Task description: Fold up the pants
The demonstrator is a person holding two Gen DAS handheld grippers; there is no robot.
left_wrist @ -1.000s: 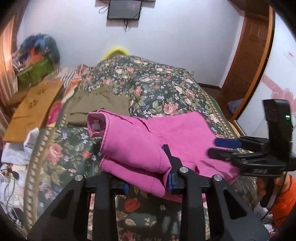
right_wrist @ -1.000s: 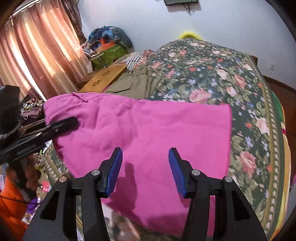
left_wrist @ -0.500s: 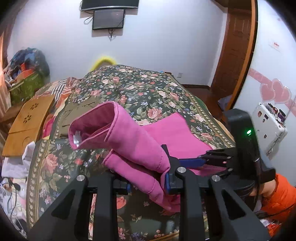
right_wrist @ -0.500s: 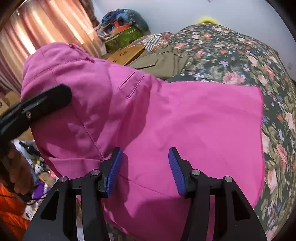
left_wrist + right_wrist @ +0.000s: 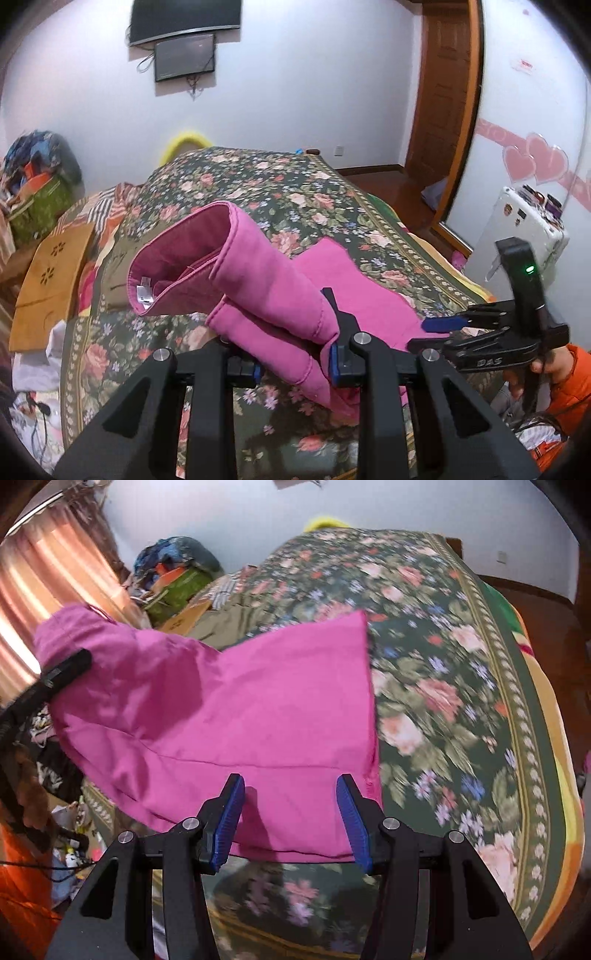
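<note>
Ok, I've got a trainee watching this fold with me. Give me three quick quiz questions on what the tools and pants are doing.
1. True or false: the left tool is shut on the pink pants.
2. Which tool is open: A) left, B) right?
3. Fill in: the far end of the pants rests on the floral ____.

Key: 1 true. 2 B, its blue pads stand apart above the cloth. 3 bedspread.
</note>
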